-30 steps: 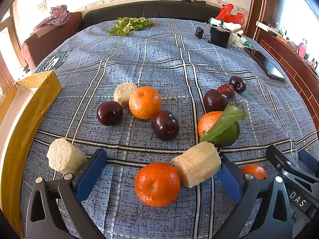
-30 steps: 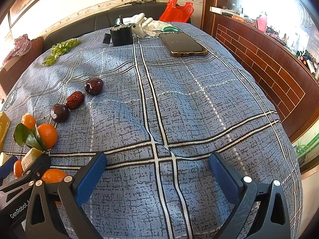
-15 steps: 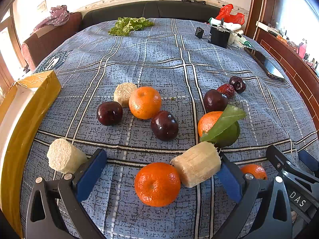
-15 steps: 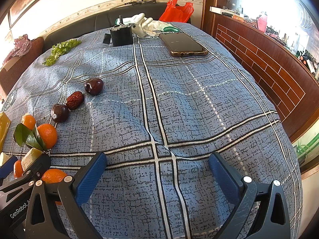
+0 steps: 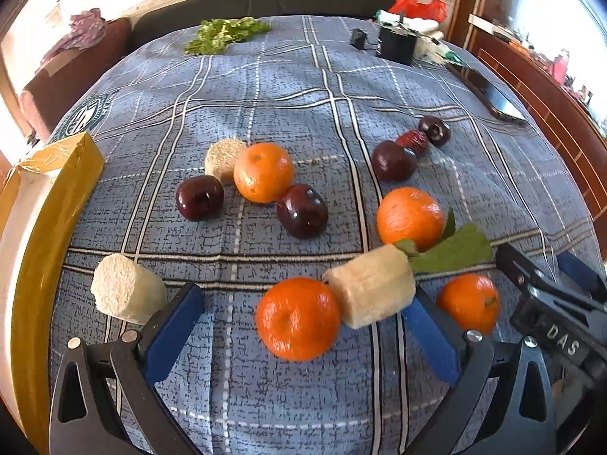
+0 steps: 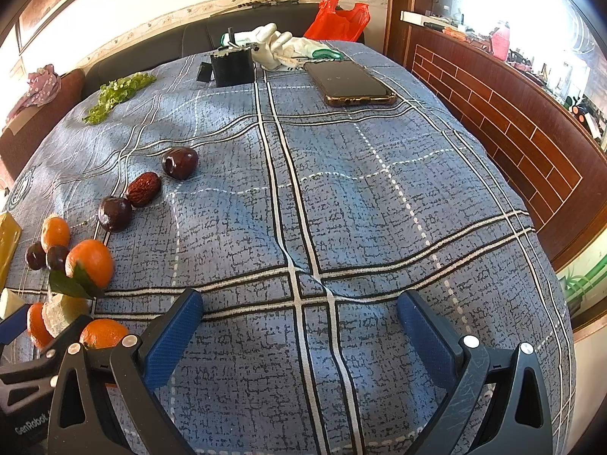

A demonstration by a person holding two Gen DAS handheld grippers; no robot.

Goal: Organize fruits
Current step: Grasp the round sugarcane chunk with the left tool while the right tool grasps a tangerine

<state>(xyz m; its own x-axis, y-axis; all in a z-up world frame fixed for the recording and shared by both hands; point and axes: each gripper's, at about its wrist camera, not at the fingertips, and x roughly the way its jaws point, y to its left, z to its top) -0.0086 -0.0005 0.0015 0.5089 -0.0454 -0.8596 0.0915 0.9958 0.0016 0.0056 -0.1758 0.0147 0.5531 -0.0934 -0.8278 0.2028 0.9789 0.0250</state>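
Note:
In the left wrist view my left gripper (image 5: 301, 299) is open low over the blue plaid cloth (image 5: 288, 87). A near orange (image 5: 297, 318) and a pale cane piece (image 5: 370, 286) lie between its fingers, the cane against the right finger. Beyond are a leafy orange (image 5: 409, 218), another orange (image 5: 263, 172), a small orange (image 5: 468, 303), dark plums (image 5: 302, 210) (image 5: 199, 197) (image 5: 392, 160), a red date (image 5: 412, 142) and two more cane pieces (image 5: 127, 294) (image 5: 224, 153). My right gripper (image 6: 299, 303) is open over bare cloth, right of the fruit.
A yellow box (image 5: 49, 197) lies along the left edge. At the far side sit green leaves (image 6: 117, 93), a black box (image 6: 231, 66), white gloves (image 6: 280, 47), a phone (image 6: 354, 83) and a red bag (image 6: 339, 15). A brick-patterned wooden wall (image 6: 512, 125) borders the right.
The left wrist view has shifted and blurred, and the fruit sits higher in frame. The leaf that lay across the leafy orange now trails to its lower right. The right gripper stays still.

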